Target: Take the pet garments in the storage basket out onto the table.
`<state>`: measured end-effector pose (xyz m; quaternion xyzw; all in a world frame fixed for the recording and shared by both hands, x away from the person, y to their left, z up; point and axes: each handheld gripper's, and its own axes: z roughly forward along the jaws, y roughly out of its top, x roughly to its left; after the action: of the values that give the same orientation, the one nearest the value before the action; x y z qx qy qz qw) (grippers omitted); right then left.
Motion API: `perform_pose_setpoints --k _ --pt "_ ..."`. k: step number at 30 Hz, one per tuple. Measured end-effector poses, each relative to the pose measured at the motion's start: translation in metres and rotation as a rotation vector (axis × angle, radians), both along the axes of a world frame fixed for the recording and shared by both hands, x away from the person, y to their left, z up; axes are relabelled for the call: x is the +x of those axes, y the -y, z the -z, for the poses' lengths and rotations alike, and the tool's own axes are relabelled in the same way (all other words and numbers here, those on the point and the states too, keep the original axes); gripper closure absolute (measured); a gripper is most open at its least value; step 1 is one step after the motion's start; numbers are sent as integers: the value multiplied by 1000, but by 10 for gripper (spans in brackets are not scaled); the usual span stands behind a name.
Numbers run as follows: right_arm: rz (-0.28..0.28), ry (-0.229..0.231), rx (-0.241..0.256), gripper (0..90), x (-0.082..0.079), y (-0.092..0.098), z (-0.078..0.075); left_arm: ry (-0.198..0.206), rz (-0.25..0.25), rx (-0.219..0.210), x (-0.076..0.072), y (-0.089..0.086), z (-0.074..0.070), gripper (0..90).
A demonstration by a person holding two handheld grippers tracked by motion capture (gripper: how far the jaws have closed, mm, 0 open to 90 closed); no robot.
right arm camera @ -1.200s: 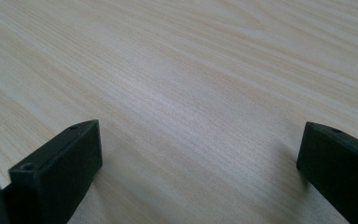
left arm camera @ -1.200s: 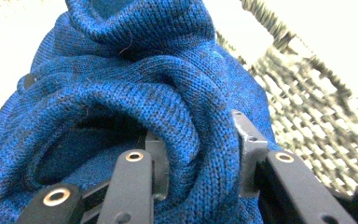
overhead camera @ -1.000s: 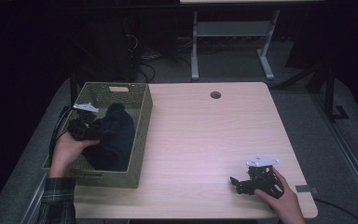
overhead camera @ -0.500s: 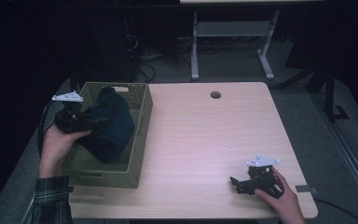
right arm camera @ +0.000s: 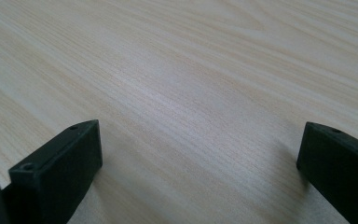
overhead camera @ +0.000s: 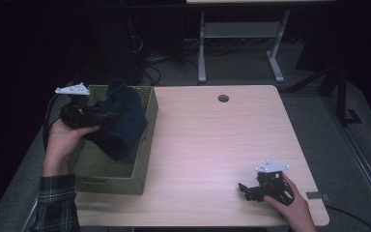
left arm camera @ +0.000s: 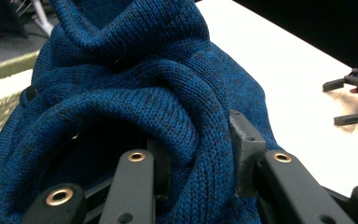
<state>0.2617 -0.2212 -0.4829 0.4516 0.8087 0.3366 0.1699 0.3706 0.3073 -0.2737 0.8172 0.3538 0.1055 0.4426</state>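
Nearest the person's edge of the table (overhead camera: 207, 145), the right gripper (overhead camera: 249, 190) rests low on the bare wood at the near right corner, its jaws spread wide with nothing between them; in the right gripper view only wood grain lies ahead of it. Farther off, at the left, the left gripper (overhead camera: 110, 116) is clenched on a fold of a dark blue knitted garment (left arm camera: 135, 93), held above the woven basket (overhead camera: 125, 169). The cloth hangs from the jaws, its lower part still draped inside the basket's near right wall. In the left gripper view the knit bunches between and around both jaws. The garment lies well apart from the right gripper, up and to the left across open tabletop. Its long axis runs roughly downward from the grip. The left hand (overhead camera: 63, 140) is plainly the nearer; any carry toward the open table would likely go rightward over the basket wall.
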Motion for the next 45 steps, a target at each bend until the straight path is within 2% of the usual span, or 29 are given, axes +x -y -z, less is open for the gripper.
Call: perform_pose_setpoints --k 10,19,34,45 --pt "1 0 0 0 0 0 0 33 57 9 3 25 -26 666" --pt "2 -1 0 0 0 0 0 46 118 5 7 50 -41 667" --pt "4 -6 2 0 0 0 0 41 207 1 16 95 -46 669" --pt "5 -6 3 0 0 0 0 23 263 3 23 130 -40 670"
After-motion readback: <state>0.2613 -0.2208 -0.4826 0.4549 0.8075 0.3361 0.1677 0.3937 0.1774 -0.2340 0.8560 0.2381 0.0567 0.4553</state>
